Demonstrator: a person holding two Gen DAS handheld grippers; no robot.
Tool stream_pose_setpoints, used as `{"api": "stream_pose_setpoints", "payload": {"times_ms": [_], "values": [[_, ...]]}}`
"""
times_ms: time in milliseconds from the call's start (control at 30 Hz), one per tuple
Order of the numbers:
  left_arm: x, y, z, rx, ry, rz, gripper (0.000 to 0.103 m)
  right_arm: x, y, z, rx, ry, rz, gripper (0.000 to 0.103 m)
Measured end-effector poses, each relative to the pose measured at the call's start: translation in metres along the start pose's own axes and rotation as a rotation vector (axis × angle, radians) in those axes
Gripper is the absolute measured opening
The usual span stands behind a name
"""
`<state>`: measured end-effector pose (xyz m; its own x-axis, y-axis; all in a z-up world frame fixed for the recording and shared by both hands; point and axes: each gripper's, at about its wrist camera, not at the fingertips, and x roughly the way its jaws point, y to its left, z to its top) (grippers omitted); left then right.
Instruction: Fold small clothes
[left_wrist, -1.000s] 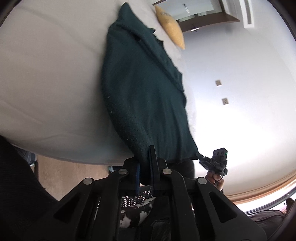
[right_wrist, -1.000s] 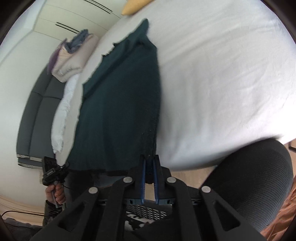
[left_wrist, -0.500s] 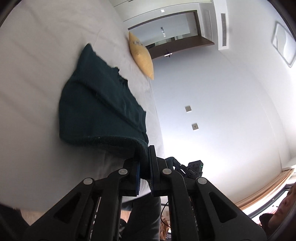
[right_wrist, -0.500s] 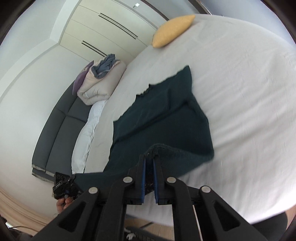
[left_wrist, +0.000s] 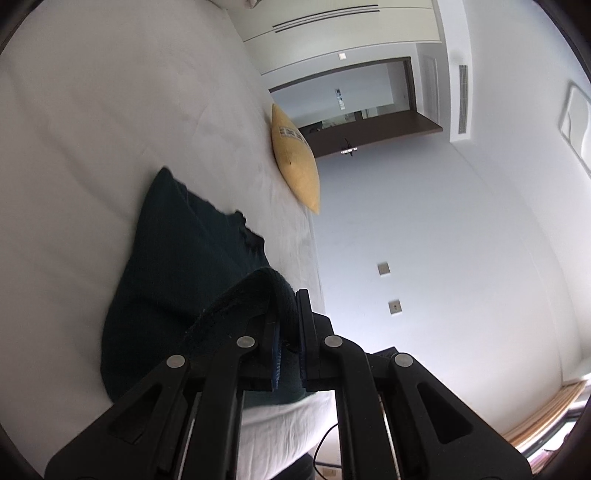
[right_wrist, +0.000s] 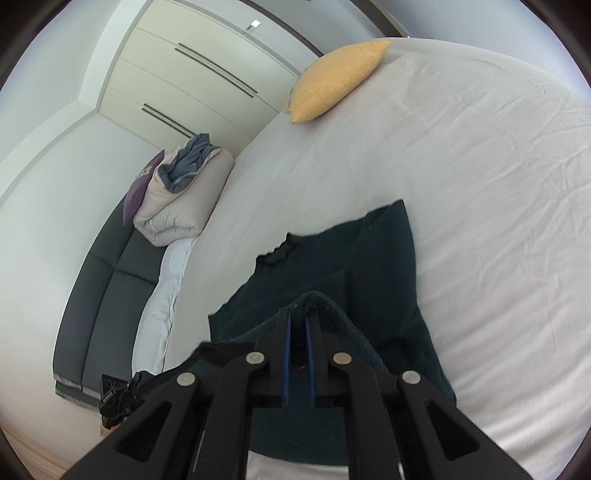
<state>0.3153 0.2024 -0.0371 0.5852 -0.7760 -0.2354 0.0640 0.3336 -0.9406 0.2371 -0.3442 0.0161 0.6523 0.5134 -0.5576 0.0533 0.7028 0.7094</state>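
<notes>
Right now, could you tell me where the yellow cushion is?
The yellow cushion lies at the far edge of the white bed, beyond the dark green garment, apart from it.

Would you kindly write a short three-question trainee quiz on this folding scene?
1. True or false: the left gripper is shut on the dark green garment.
2. What colour is the cushion lying on the bed? A red, B yellow, C blue.
3. Fill in: the right gripper grips the garment's ____.

Key: 1 true; 2 B; 3 edge.
</notes>
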Motion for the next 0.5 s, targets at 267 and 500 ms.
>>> {"api": "stream_pose_setpoints", "payload": {"times_ms": [267, 500], "values": [[0.063, 0.02, 0.063, -0.027, 0.0, 0.061, 0.006, 0.059, -0.025, 0.043, 0.083, -0.02, -0.063, 0.008], [0.11, 0.057, 0.091, -0.082, 0.005, 0.133, 0.006, 0.096, -0.051, 0.065, 0.143, -0.008, -0.138, 0.008]]}}
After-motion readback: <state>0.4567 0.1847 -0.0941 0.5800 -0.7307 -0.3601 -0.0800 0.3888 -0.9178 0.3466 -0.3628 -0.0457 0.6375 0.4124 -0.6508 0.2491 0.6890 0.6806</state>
